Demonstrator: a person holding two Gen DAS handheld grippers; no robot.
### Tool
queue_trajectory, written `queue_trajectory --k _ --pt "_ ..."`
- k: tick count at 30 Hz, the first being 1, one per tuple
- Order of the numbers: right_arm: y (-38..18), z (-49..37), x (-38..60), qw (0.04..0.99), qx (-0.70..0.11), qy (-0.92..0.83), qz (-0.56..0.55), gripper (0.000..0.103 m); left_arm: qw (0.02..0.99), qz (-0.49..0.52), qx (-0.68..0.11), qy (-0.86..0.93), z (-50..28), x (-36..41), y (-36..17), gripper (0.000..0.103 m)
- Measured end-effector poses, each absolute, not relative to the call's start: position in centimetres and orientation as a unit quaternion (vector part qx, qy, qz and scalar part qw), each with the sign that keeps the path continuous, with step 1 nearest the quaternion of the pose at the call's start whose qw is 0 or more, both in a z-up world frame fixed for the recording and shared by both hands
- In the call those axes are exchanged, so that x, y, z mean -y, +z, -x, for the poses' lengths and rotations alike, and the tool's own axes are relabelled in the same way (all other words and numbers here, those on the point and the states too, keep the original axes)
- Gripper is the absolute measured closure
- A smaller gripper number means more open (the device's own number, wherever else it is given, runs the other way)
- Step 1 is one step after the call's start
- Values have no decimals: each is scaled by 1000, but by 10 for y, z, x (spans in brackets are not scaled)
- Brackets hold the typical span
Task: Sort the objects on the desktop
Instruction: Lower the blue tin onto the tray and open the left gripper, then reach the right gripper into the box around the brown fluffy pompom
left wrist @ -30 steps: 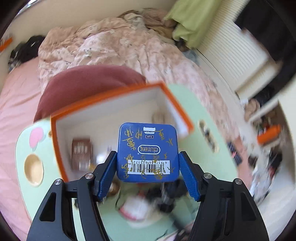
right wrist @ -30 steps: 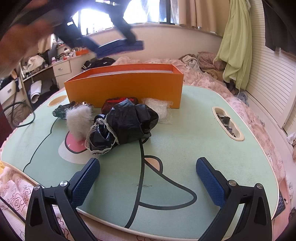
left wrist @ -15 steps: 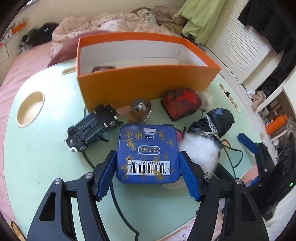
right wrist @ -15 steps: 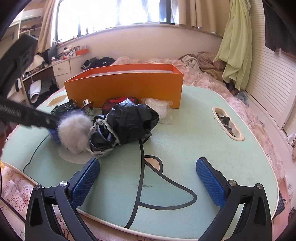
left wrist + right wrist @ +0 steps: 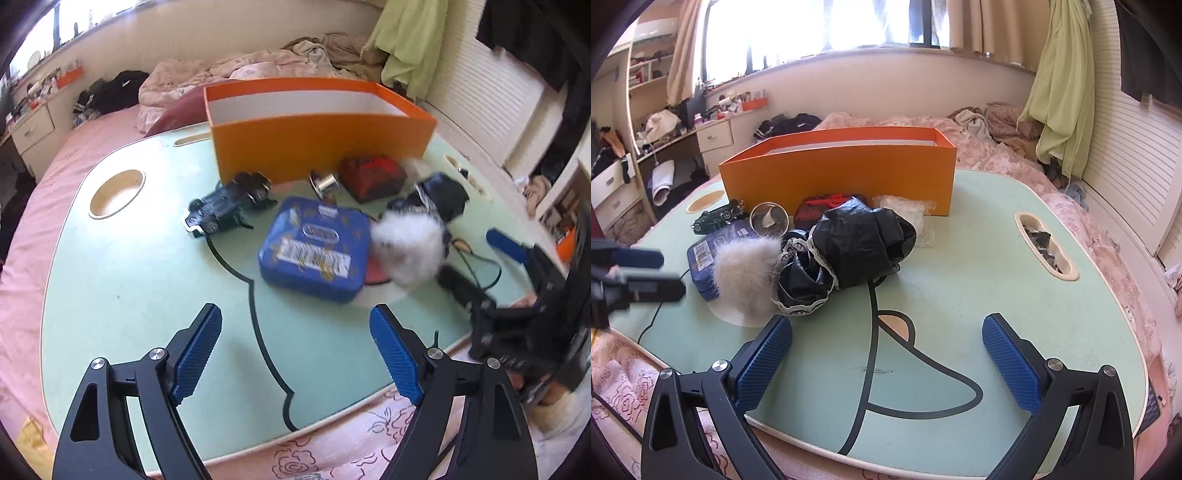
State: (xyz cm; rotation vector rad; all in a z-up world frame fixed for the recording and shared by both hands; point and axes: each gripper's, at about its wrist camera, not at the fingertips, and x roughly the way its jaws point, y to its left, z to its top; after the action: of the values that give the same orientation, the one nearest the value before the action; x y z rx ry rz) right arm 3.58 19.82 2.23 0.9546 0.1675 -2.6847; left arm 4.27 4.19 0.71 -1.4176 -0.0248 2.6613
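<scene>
A: Nearest us, the left gripper [image 5: 295, 354] has its jaws opening, with only bare table [image 5: 129, 266] between the pads. It has let go of the blue tin [image 5: 316, 251], which lies flat just ahead of the fingers and touches neither.

B: Agreed. The right gripper [image 5: 886, 363] stands spread wide over the table's printed black line, grasping nothing.

A: Which way does the tin sit?

B: It is nearly square, so we cannot name a long axis. Its barcode strip runs slantwise, from ahead-left to nearer-right of the left gripper.

A: Just right of the tin, touching it, sits the white fluffy ball [image 5: 410, 243]. Beyond that lies the black lace-trimmed bundle [image 5: 441, 192].

B: From the right wrist the ball covers part of the tin, so we see only its near corner and top edge there. The left wrist shows the whole lid.

A: Farther ahead of the left gripper lie the toy car [image 5: 229, 206] on its side, a small metal cup [image 5: 325, 182] and a red-and-black case [image 5: 371, 173].

B: Only the right wrist shows the clear plastic bag [image 5: 908, 214] plainly. Behind all of it the orange box [image 5: 317, 136] stands open-topped, its wall hiding the floor inside.
</scene>
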Motion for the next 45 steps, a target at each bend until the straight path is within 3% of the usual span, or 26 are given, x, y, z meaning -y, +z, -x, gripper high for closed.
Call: queue_trajectory --k 4,8,9,10,13,14,20,29,45 --pt "40 -32 -207 149 -48 -934 -321 24 42 452 -9 891 -48 -57 -2 20" --pt "95 -19 -209 139 -48 -952 -268 33 41 441 -1 896 -44 -59 -7 10" --pt "108 -9 -206 147 -49 -951 -268 44 37 441 1 897 -42 -58 -9 0" --pt "120 6 -200 160 -54 -945 -280 57 37 437 3 899 -41 -56 -11 0" --pt "135 59 -179 188 -73 -915 -350 78 39 433 5 901 -40 -53 -12 0" --pt "134 77 -170 189 -86 -904 -375 80 39 431 5 901 -44 -53 -13 0" --pt "100 155 -133 120 -157 -864 -464 81 41 428 4 903 -47 -52 -13 0" --pt "67 169 -132 75 -192 -841 -500 81 41 427 5 903 -47 -51 -13 0" --pt "60 189 -118 48 -244 -815 -523 65 41 427 5 904 -48 -50 -13 0"
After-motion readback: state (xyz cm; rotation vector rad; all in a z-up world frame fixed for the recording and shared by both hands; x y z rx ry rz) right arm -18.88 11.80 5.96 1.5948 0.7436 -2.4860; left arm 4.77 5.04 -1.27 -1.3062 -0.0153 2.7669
